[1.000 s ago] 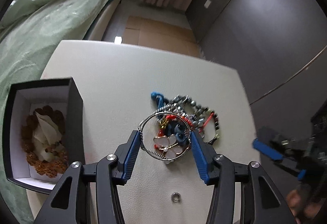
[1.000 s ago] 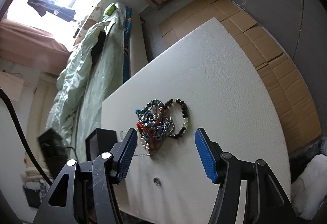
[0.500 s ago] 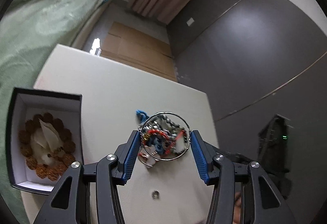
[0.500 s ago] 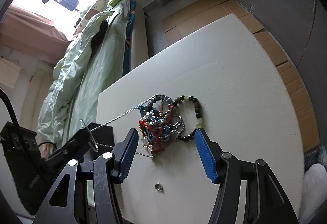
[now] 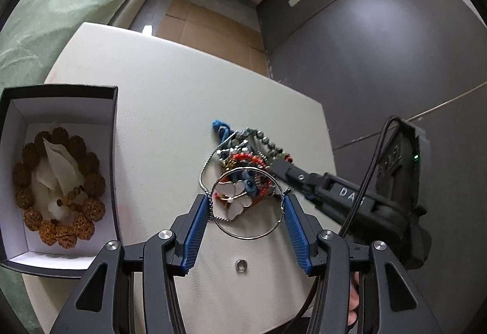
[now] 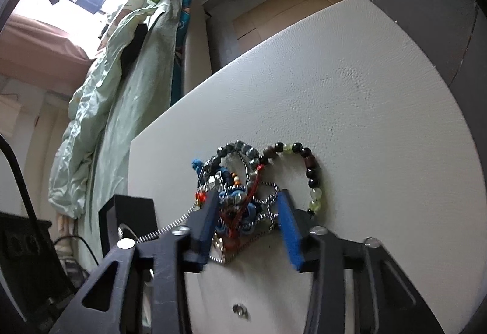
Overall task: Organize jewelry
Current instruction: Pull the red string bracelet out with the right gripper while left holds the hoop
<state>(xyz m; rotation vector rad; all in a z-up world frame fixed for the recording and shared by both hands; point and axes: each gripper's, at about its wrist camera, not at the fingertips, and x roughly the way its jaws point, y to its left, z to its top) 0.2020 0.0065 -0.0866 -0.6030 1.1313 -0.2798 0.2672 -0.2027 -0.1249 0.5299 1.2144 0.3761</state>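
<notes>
A tangled pile of jewelry [image 5: 248, 159] lies on the white table [image 5: 170, 96]. My left gripper [image 5: 247, 206] is shut on a thin silver hoop bangle [image 5: 248, 235], held above the table with a white flower pendant [image 5: 234, 197] hanging in it. My right gripper [image 6: 248, 206] has its jaws open around the pile [image 6: 240, 197], fingertips down at the tangle; it also shows in the left wrist view [image 5: 307, 178]. A beaded bracelet [image 6: 307, 169] lies at the pile's right side.
An open black box [image 5: 18, 108] holding a brown bead bracelet [image 5: 61, 191] stands at the table's left. A small ring [image 5: 241, 265] lies on the table near me. A bed with green bedding [image 6: 100, 96] runs along the left.
My left gripper has lifted the hoop bangle off the pile, pulling a chain with it. My right gripper has moved forward and down onto the pile and narrowed its jaws.
</notes>
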